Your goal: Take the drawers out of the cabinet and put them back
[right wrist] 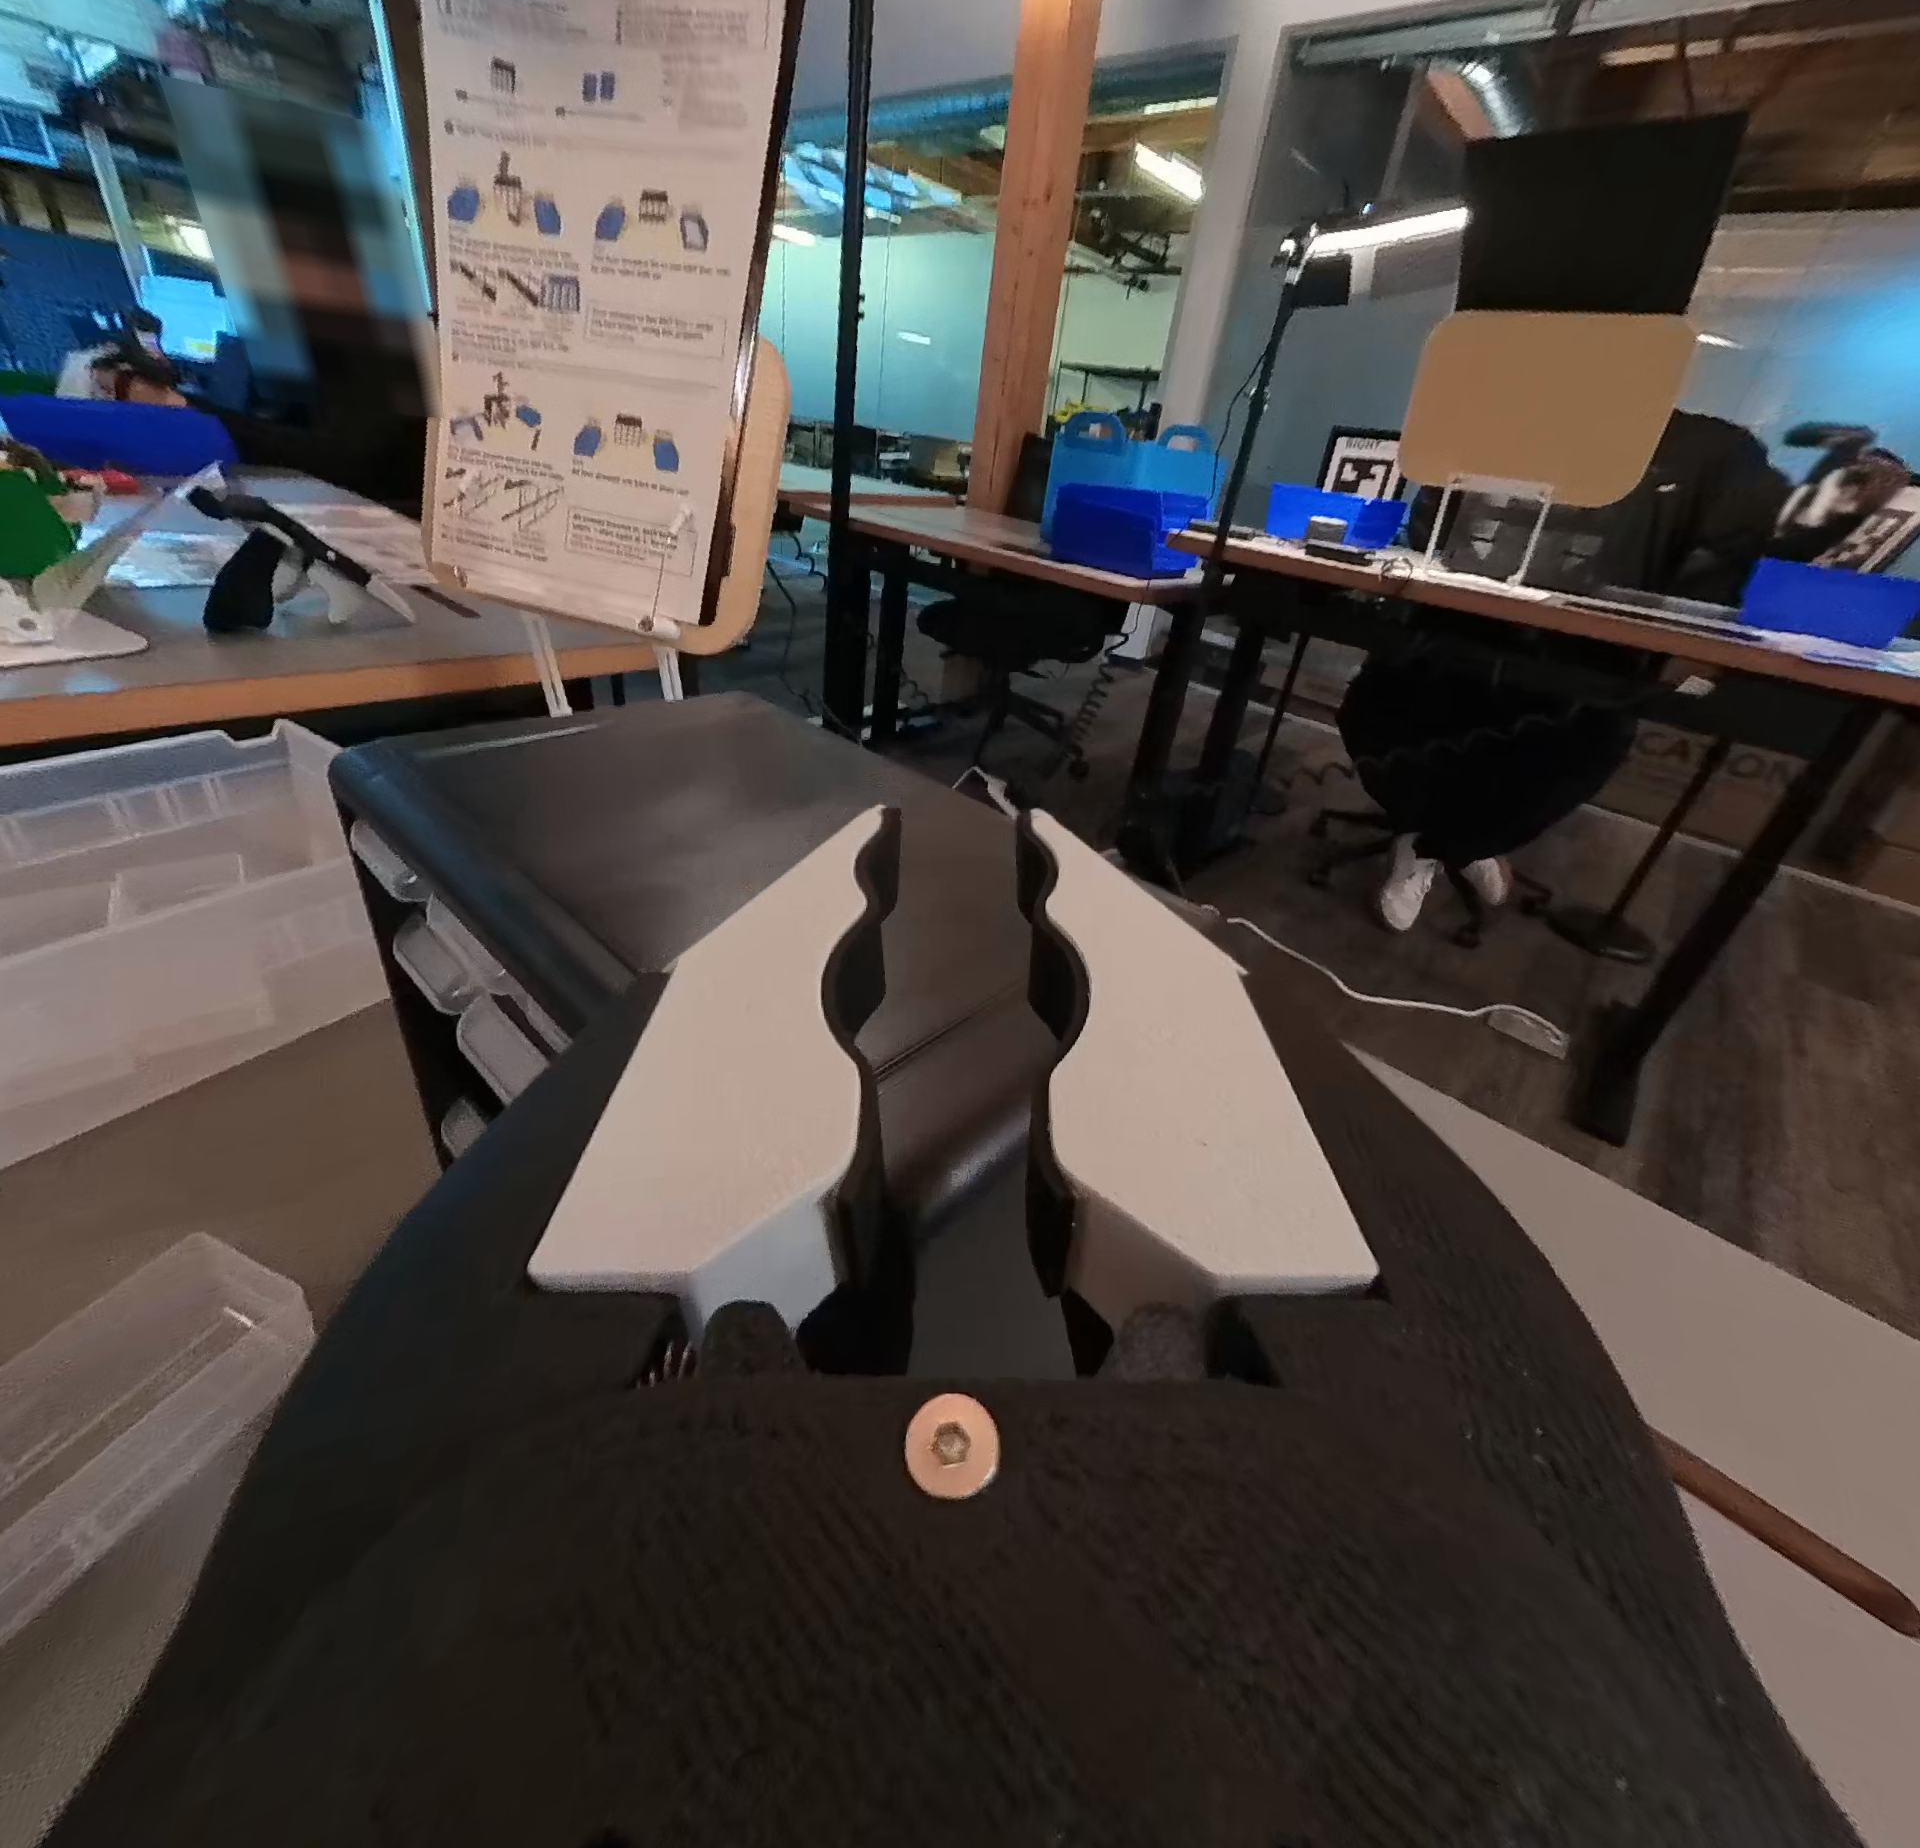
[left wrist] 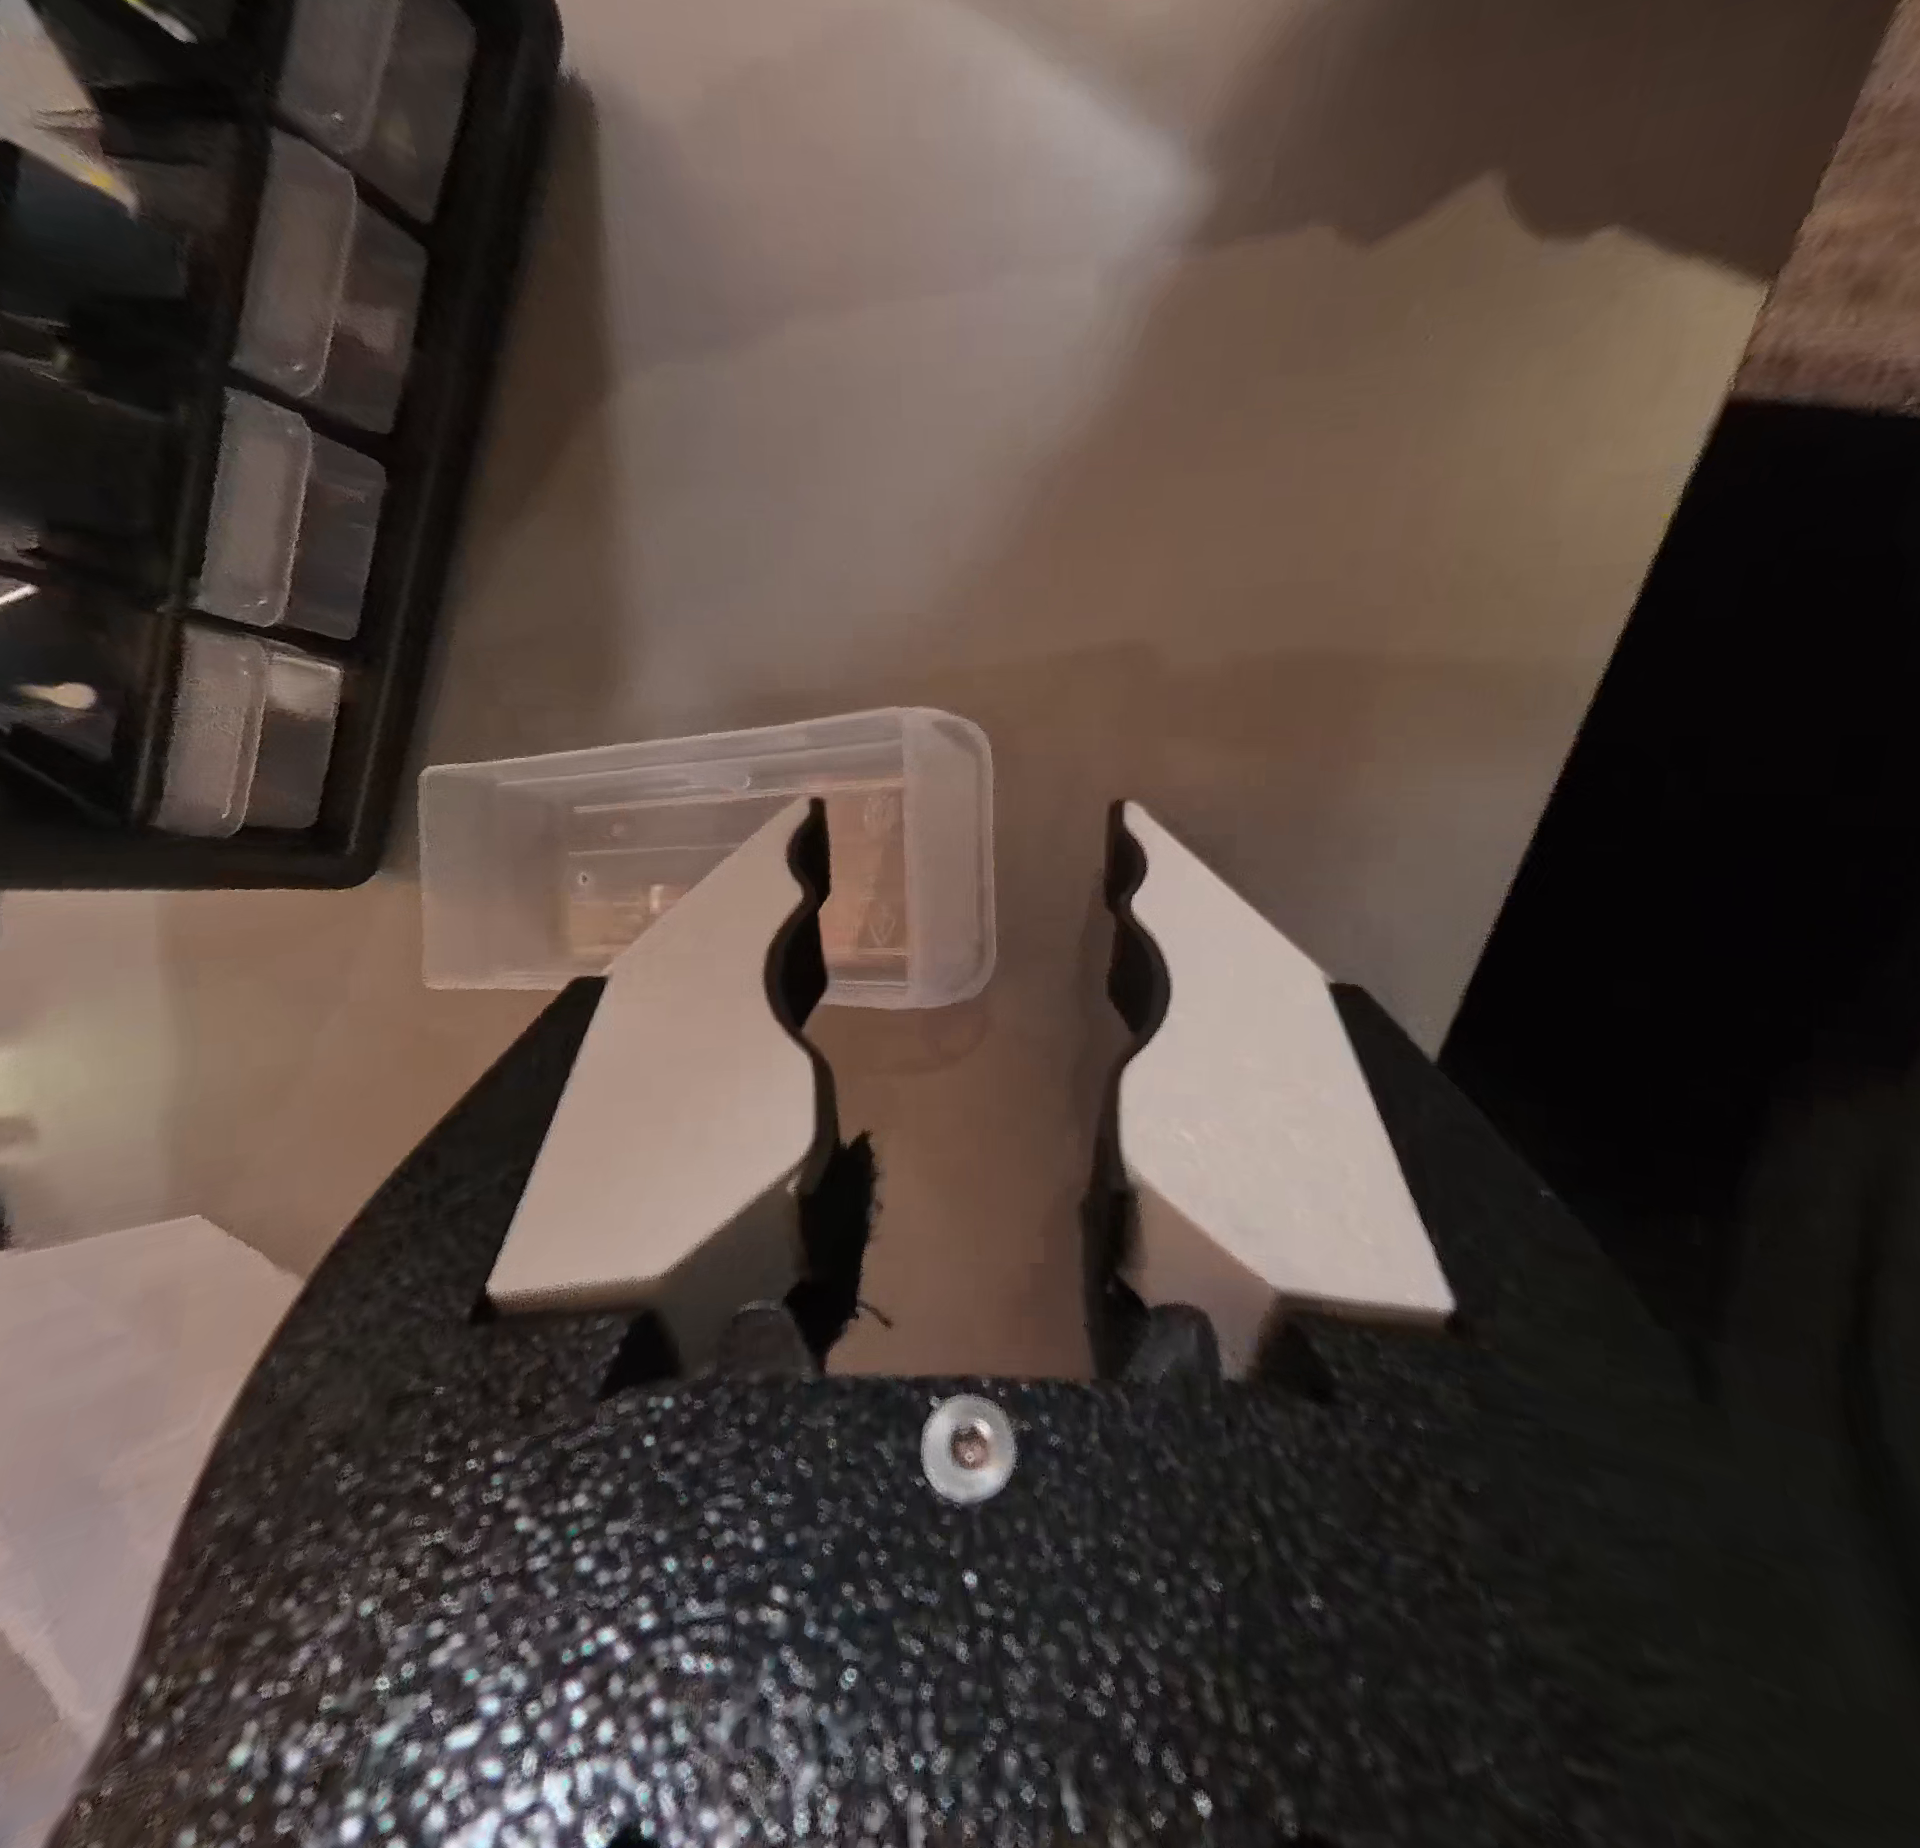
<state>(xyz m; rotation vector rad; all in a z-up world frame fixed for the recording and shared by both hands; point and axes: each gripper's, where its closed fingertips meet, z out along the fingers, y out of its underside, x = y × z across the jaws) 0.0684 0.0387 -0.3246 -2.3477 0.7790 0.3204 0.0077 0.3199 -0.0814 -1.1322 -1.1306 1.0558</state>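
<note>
One clear drawer lies beside the cabinet; left gripper released, right gripper clenching the cabinet's edge

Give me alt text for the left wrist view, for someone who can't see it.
The open left gripper points down at a clear plastic drawer lying on a tan table, outside the black cabinet at upper left, whose other clear drawers are in their slots.

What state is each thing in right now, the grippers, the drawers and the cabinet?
Left gripper: open, empty, above the loose drawer.
Right gripper: part open, over the cabinet top, grip unclear.
Loose drawer: out, on the table.
Cabinet: several drawers in.
</note>
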